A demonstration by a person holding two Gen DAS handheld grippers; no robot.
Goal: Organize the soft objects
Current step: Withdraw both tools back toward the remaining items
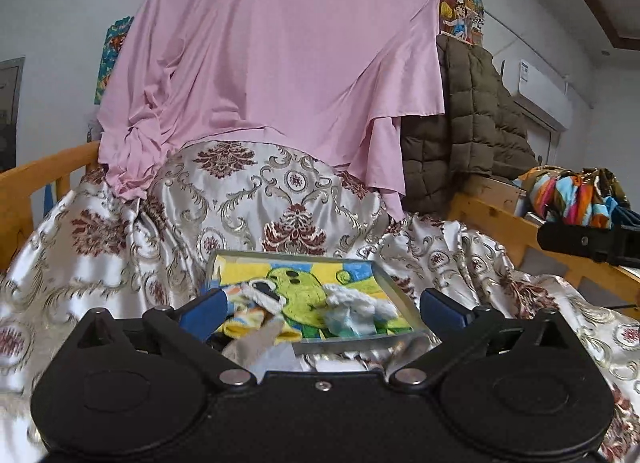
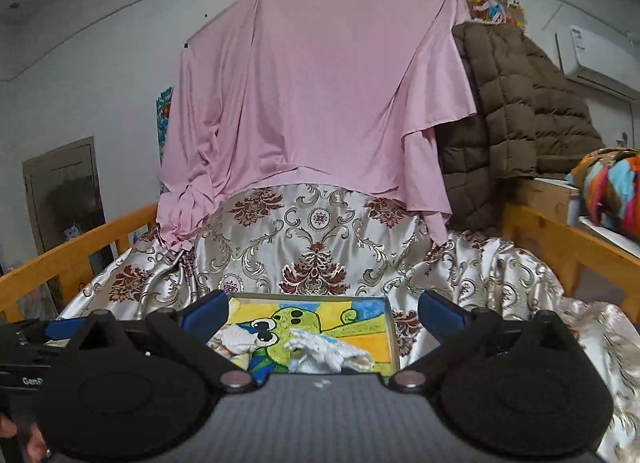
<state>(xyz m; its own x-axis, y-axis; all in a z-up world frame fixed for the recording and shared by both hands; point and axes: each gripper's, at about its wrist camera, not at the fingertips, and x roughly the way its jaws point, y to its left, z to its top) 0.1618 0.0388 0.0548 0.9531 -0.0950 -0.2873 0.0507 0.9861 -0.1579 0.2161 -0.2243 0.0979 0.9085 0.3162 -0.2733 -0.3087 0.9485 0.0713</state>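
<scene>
A shallow tray [image 1: 396, 293] with a green cartoon picture on its floor lies on the patterned satin bedspread [image 1: 120, 231]. In it lie a white and pale blue sock bundle [image 1: 356, 309] and a striped yellow and white sock bundle [image 1: 248, 305] at the left. My left gripper [image 1: 322, 305] is open, its blue fingers [image 1: 204, 309] spread just before the tray, holding nothing. In the right wrist view the tray [image 2: 394, 327] holds the white bundle [image 2: 332, 353] and the left bundle [image 2: 236, 341]. My right gripper [image 2: 322, 309] is open and empty, just short of the tray.
A pink sheet [image 1: 272, 63] hangs on a line behind the bed. A brown quilted coat [image 1: 468, 123] hangs at the right. Wooden bed rails [image 1: 36, 179] run along both sides. A colourful cloth [image 1: 572, 195] lies on a ledge at right, with the right gripper's body [image 1: 588, 243] beside it.
</scene>
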